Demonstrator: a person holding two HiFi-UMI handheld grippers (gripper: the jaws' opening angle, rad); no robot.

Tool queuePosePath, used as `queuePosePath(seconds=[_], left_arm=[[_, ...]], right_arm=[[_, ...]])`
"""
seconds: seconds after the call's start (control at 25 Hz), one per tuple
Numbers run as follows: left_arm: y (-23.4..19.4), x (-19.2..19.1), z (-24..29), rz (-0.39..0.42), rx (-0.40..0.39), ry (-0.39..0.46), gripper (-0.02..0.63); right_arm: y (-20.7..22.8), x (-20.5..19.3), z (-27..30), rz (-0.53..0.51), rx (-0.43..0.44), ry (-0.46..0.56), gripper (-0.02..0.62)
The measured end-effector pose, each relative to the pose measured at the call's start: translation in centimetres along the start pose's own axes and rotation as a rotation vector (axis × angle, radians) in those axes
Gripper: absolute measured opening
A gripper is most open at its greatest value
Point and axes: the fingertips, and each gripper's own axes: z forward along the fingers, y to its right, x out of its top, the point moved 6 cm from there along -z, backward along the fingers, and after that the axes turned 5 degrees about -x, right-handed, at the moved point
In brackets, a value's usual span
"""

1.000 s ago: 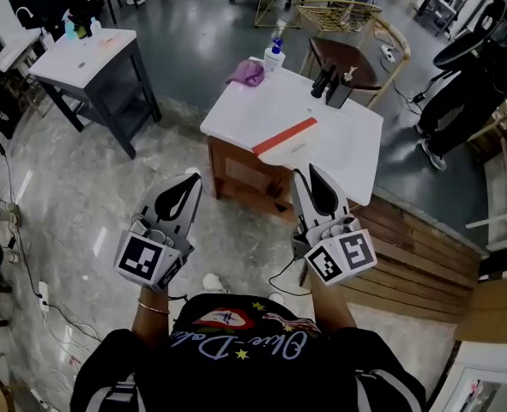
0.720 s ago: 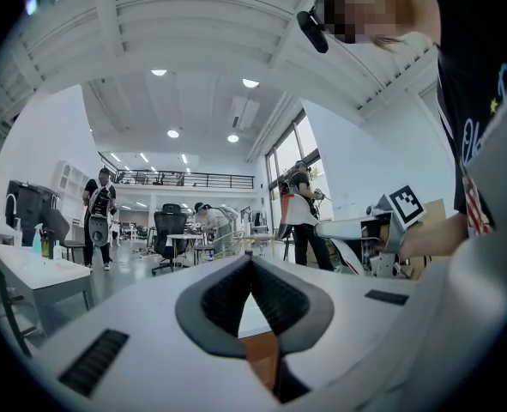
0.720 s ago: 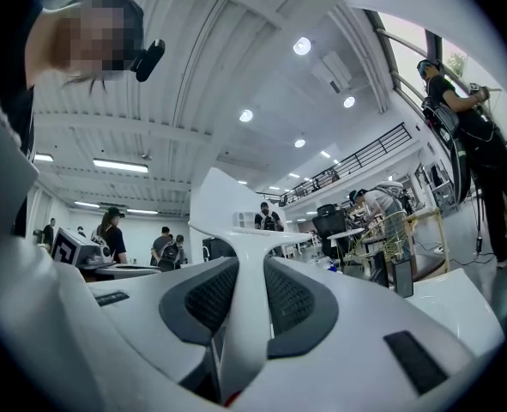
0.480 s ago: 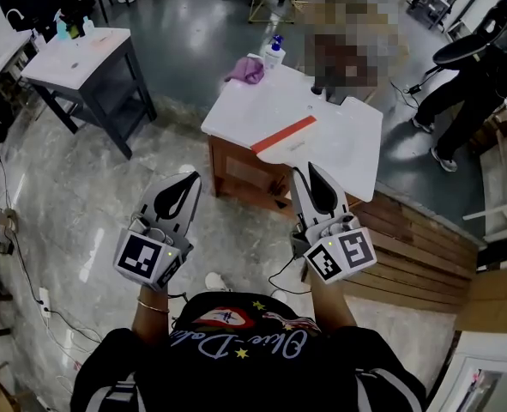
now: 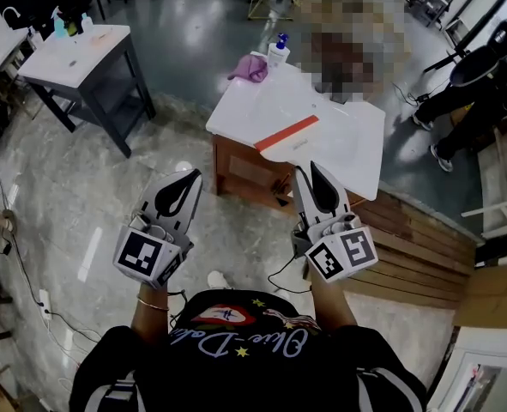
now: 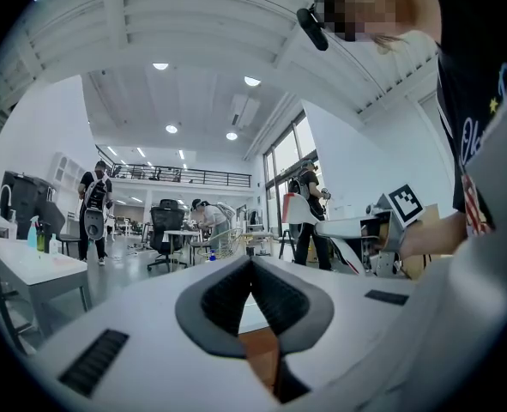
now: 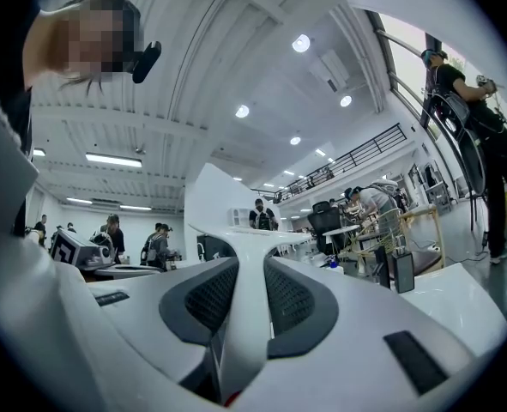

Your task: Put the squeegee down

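Grey stone floor (image 5: 81, 187) and a white table (image 5: 236, 110) are seen beyond the tools. At the table's near edge, the right gripper (image 5: 313, 177) is kept clenched on the white handle of the squeegee (image 5: 287, 133). Its red blade is seen over the near side of the table; whether it touches the top cannot be told. The left gripper (image 5: 191, 178) is held closed on nothing, short of the table's near left corner. Since a second ago little has been changed: both tools have been brought slightly toward the table and the grasp has not been loosened. The squeegee is therefore judged not yet put down; it remains to be lowered onto the table and released
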Motion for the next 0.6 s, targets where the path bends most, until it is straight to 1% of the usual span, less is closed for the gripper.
queuePosePath(seconds=[0.6], left_arm=[[-1.8,-0.3,-1.3,-0.011,0.0,0.002,-0.011]], right_arm=[[-1.9,-0.6,1.6,0.0,0.009,-0.014,0.083]])
